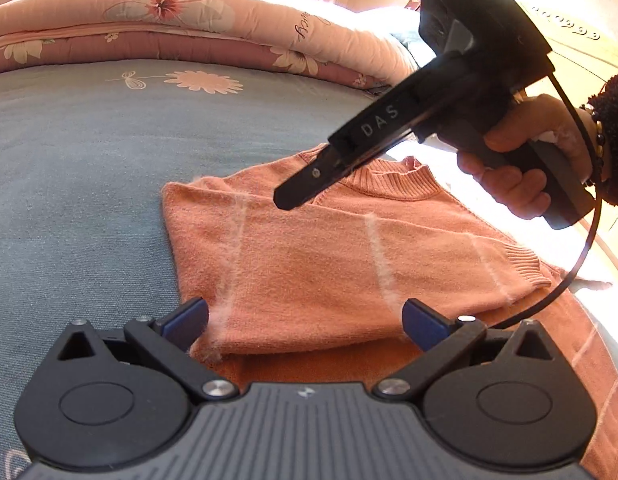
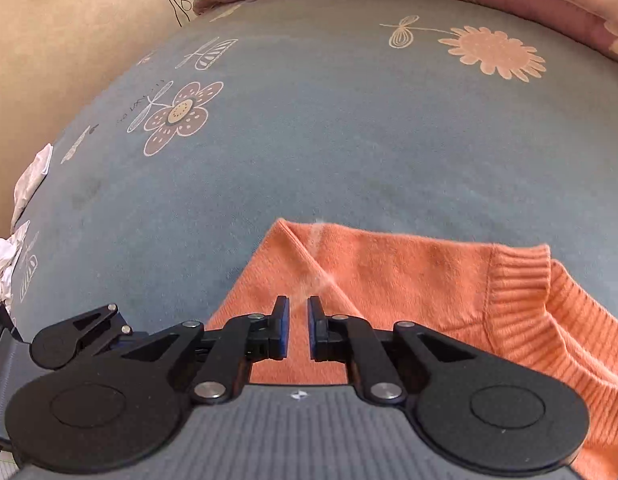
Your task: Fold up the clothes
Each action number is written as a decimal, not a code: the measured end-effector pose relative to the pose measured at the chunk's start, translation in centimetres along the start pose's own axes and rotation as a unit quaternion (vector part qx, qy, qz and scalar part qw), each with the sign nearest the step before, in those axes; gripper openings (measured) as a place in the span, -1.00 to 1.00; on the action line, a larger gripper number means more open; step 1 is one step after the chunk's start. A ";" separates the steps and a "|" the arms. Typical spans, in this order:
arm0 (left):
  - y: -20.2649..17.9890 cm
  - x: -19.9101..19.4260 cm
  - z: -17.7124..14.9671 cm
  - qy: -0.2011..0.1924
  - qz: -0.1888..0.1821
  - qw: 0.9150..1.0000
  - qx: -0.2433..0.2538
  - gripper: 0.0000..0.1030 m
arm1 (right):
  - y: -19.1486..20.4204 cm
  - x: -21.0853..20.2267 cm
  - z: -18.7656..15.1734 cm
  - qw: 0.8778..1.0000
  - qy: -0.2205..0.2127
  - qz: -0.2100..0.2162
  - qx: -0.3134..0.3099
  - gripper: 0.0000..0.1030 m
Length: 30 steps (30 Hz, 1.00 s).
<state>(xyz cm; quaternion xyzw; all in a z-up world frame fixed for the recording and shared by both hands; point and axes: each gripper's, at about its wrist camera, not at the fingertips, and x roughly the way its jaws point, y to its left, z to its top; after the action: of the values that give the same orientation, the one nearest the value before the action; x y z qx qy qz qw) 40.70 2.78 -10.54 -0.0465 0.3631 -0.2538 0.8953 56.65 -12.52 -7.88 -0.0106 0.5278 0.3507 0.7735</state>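
I'm looking at the fuzzy orange knit sweater with thin white stripes (image 1: 329,256) lying on the grey-blue flowered bedspread (image 1: 89,168), one sleeve already lying across the chest with its ribbed cuff (image 1: 525,264) on top. So it's sitting partly folded; the near part is still spread flat. My left gripper (image 1: 305,316) is hovering spread wide over the near fold edge, holding nothing. My right gripper (image 2: 297,328) is hanging above the shoulder area, pinched down to a narrow gap, empty too.
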 end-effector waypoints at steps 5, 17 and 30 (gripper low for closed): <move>-1.6 1.5 -0.3 0.041 -0.018 0.998 0.043 0.99 | -2.2 0.3 -3.8 0.998 0.008 -0.008 0.054 -0.81; -3.9 0.9 1.1 0.083 0.037 0.994 0.055 0.99 | -8.3 -12.2 -14.3 0.972 -0.050 -0.136 0.186 -0.55; -11.3 3.6 0.9 0.105 -0.035 0.994 0.029 0.99 | -11.8 -16.4 -20.6 0.963 -0.076 -0.221 0.133 -0.12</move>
<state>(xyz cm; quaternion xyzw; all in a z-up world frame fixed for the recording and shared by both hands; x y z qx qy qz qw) 38.78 -8.87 -9.11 -0.0066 0.4455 -0.2983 0.8441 43.26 -38.11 -7.66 0.0027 0.4939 0.0973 0.8640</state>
